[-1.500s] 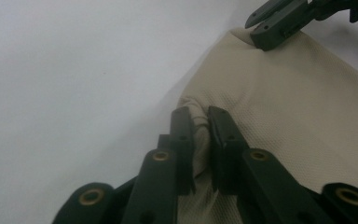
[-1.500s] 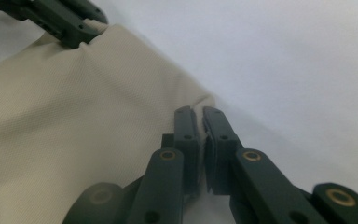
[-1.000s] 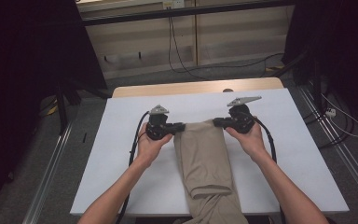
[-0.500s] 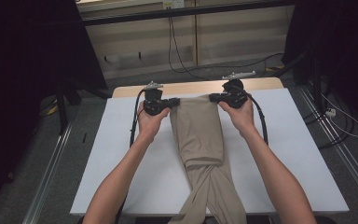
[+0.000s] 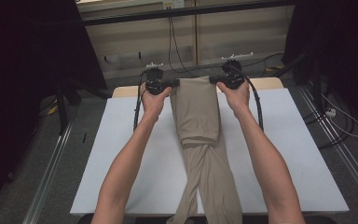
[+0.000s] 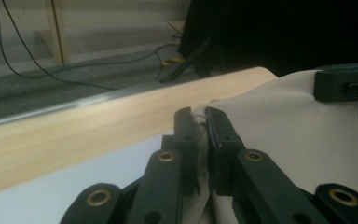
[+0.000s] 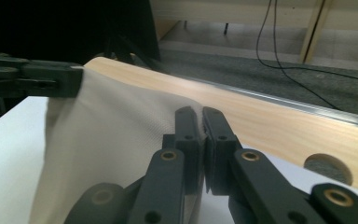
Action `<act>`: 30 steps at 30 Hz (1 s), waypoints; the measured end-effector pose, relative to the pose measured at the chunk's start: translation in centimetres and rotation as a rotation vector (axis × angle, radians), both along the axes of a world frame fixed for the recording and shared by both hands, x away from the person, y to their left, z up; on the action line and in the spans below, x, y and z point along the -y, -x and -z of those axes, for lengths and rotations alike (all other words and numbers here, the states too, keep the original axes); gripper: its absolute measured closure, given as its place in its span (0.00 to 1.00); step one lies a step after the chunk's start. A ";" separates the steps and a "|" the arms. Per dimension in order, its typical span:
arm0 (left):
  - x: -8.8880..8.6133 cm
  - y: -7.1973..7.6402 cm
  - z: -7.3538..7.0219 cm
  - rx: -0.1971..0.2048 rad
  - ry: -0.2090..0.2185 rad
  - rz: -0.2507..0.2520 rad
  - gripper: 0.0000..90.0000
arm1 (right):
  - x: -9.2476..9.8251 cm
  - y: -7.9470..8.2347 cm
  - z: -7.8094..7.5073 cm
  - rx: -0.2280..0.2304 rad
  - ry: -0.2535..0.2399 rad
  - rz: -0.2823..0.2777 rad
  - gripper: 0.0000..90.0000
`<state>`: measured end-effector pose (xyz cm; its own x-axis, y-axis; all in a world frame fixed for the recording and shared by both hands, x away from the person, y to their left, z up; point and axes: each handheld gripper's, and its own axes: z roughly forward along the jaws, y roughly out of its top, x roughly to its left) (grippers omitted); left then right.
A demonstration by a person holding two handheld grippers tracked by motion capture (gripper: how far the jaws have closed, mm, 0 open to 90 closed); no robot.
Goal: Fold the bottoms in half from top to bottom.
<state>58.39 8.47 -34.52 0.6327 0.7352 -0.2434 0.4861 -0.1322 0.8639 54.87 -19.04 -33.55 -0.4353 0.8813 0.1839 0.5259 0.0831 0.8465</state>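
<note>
The left gripper (image 5: 172,84) and the right gripper (image 5: 214,80) are each clamped on a top corner of the beige fabric trousers (image 5: 198,112), holding that edge stretched between them above the far end of the table. The white rectangular table cover (image 5: 279,140) lies beneath; the trousers drape from the jaws down onto it, their legs crossing near the person's edge. Beyond the white cover runs the pale wooden table edge (image 6: 98,126), with a round hole (image 7: 328,168) in it.

High view dim, corners near black; white table top (image 5: 298,140) evenly lit. Gripper views soft, backgrounds possibly defocused.
</note>
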 end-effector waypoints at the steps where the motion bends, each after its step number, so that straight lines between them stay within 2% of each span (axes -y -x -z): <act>1: 0.1 -0.2 -0.3 0.006 -0.006 0.000 0.94 | 0.0 -0.3 -0.2 -0.002 0.008 0.005 0.96; 3: 0.2 -0.5 -0.8 0.017 -0.012 -0.002 0.94 | -0.1 -0.7 -0.6 0.004 0.023 0.021 0.96; 5: 0.4 -0.7 -0.6 0.016 -0.013 -0.014 0.94 | -0.2 -1.1 -1.0 0.016 0.031 0.035 0.96; 7: 0.5 -1.0 0.2 -0.011 -0.014 -0.023 0.93 | -0.5 -1.3 -0.9 0.025 0.047 0.037 0.95; 8: 0.6 -1.1 0.8 -0.031 -0.014 -0.025 0.92 | -0.6 -1.5 -0.5 0.016 0.061 0.035 0.91; 9: 0.7 -1.2 1.4 -0.044 -0.028 -0.018 0.91 | -0.6 -1.6 0.0 -0.004 0.069 0.041 0.84; 10: 0.9 -1.1 1.9 -0.057 -0.030 -0.012 0.85 | -0.5 -1.8 0.5 -0.025 0.070 0.062 0.70; 11: 1.0 -1.1 2.5 -0.080 -0.057 0.002 0.72 | -0.3 -1.9 1.0 -0.049 0.066 0.079 0.63; 12: 1.1 -0.9 2.7 -0.081 -0.067 -0.001 0.58 | 0.0 -1.6 1.5 -0.023 0.048 0.097 0.63; 13: 0.9 -0.5 3.0 -0.069 -0.064 -0.002 0.56 | 0.1 -1.3 1.8 -0.003 0.031 0.101 0.62; 15: 0.4 0.2 3.2 -0.077 -0.044 -0.006 0.43 | 0.4 -0.7 2.5 -0.042 -0.015 0.073 0.55; 16: 0.2 0.5 3.3 -0.078 -0.051 -0.002 0.36 | 0.4 -0.1 2.9 -0.069 -0.018 0.047 0.54; 17: -0.1 1.3 3.3 -0.062 -0.081 -0.002 0.34 | 0.3 0.5 3.0 -0.076 -0.005 0.021 0.55; 18: -0.2 1.9 3.4 -0.052 -0.094 -0.003 0.32 | 0.2 1.6 3.2 -0.062 -0.001 -0.015 0.56; 19: -0.6 2.9 3.6 -0.048 -0.107 0.018 0.29 | 0.2 2.3 3.3 -0.064 -0.002 -0.035 0.56; 20: -0.8 3.9 3.9 -0.045 -0.117 0.035 0.27 | 0.1 3.8 3.4 -0.062 -0.002 -0.073 0.59; 22: -1.3 5.8 4.5 -0.036 -0.166 0.060 0.27 | -0.3 6.6 3.8 -0.052 0.009 -0.131 0.61; 24: -2.0 8.2 5.2 -0.033 -0.167 0.086 0.27 | -0.8 9.4 4.3 -0.058 0.015 -0.188 0.64; 25: -2.5 9.8 5.6 -0.028 -0.190 0.103 0.27 | -1.2 11.2 4.5 -0.060 0.027 -0.222 0.63; 26: -2.8 10.7 5.8 -0.029 -0.194 0.124 0.28 | -1.5 13.6 4.9 -0.042 0.007 -0.264 0.61; 27: -3.3 12.1 6.1 -0.032 -0.191 0.158 0.29 | -1.7 14.9 5.2 -0.047 -0.006 -0.295 0.60; 28: -3.6 13.0 6.3 -0.036 -0.187 0.167 0.30 | -2.1 17.1 5.7 -0.066 0.004 -0.331 0.61; 30: -4.1 15.4 6.7 -0.053 -0.188 0.193 0.29 | -2.7 19.8 6.7 -0.080 0.018 -0.353 0.62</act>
<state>42.96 12.53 -41.21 0.7557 0.6373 -0.1510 0.4802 -0.3824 0.7894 35.03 -16.34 -40.21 -0.6982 0.6828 0.2152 0.5267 0.2863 0.8004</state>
